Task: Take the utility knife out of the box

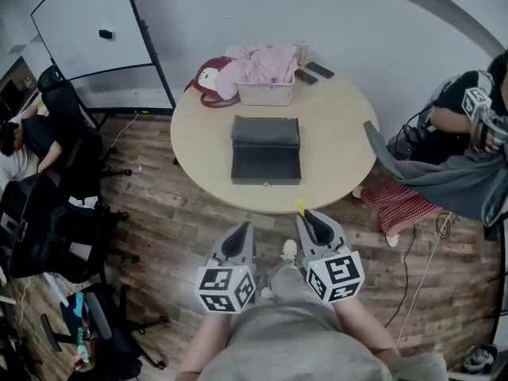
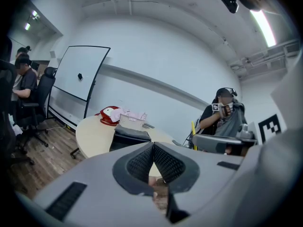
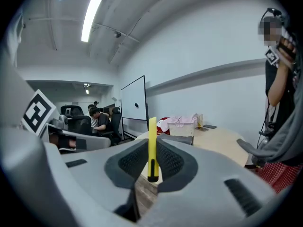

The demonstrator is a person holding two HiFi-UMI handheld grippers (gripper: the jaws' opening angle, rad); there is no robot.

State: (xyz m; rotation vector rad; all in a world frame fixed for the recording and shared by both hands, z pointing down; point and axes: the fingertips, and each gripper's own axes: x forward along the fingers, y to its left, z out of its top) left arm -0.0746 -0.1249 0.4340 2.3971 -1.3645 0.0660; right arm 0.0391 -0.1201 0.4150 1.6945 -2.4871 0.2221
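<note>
A dark box (image 1: 266, 149) lies closed on the round beige table (image 1: 341, 141), well ahead of both grippers. A slim yellow utility knife (image 3: 152, 148) stands upright between the jaws of my right gripper (image 3: 152, 144), which is shut on it; its yellow tip (image 1: 301, 207) pokes out toward the table's near edge. The right gripper (image 1: 308, 219) and the left gripper (image 1: 240, 230) hover side by side over the person's lap, short of the table. In the left gripper view, the left gripper (image 2: 153, 146) is shut, its pads meeting with nothing between them. The box (image 2: 130, 137) shows beyond.
A white basket (image 1: 266, 94) with pink cloth, a red bag (image 1: 208, 82) and two phones (image 1: 316, 72) sit at the table's far side. A person (image 1: 464, 121) sits at the right. Office chairs (image 1: 55, 213) and another person fill the left; a whiteboard (image 1: 95, 22) stands behind.
</note>
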